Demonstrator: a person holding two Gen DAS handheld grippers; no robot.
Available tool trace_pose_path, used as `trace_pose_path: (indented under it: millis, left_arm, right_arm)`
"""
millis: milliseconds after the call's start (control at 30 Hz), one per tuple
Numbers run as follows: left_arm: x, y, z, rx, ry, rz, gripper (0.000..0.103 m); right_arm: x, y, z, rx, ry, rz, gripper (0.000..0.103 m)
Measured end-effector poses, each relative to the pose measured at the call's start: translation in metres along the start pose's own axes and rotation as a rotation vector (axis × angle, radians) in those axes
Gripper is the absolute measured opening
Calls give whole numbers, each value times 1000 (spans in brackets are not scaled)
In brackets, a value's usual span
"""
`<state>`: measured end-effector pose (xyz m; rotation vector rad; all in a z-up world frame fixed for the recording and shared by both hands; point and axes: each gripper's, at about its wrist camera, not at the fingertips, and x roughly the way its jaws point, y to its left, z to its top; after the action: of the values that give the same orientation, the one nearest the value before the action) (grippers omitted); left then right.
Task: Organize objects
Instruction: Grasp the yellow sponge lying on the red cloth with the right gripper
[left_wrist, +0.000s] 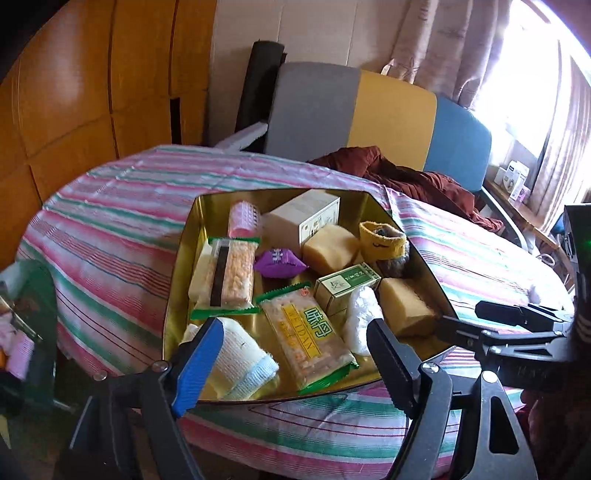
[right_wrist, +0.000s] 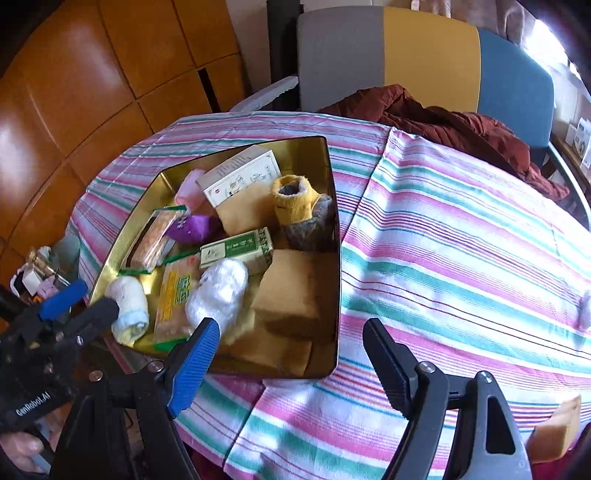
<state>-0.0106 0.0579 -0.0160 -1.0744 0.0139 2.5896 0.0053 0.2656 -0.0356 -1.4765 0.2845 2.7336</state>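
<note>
Both claws stand wide and empty: left gripper (left_wrist: 291, 354) over the gold tray's (left_wrist: 184, 258) near edge, right gripper (right_wrist: 288, 350) beside it. Rolled white cloth (left_wrist: 243, 354) partly hidden behind a finger; yellow sponge (right_wrist: 554, 428) cut off near right.

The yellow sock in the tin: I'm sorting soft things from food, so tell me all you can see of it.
The yellow sock is a small fuzzy knit piece with a yellow cuff, its opening facing up, and a grey lower part slumped against the gold tin's right wall near the far corner. It lies beside a tan sponge block and behind the green carton. Neither gripper touches it.
</note>
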Motion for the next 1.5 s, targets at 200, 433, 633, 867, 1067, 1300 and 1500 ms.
trace_pose_path:
  millis: [200, 433, 633, 867, 1067, 1300, 1500]
  left_arm:
    - [-7, -7, -2, 26, -11, 0, 81]
    - [-10, -15, -8, 43, -4, -9, 81]
    - [-11, -25, -10, 74, 2, -16, 81]
    - [-10, -40, -13, 126, 12, -38, 87]
    - [-6, -55, -12, 165, 18, -58, 90]
    - [1, -84, -11, 256, 37, -112, 91]
    - [8, -113, -13, 329, 55, -148, 92]
  right_arm:
    - [-13, 8, -10, -26, -36, -31, 81]
    - [-20, 5, -15, -13, -46, -45, 81]
    - [-23, -4, -23, 5, -42, -61, 81]
    - [-27, -33, -32, 44, -31, -110, 85]
    - [-38, -81, -43, 146, -30, -175, 86]
    - [-67, -151, -57, 285, -55, -290, 86]
    - [-102, -216, -72, 444, -73, -392, 86]
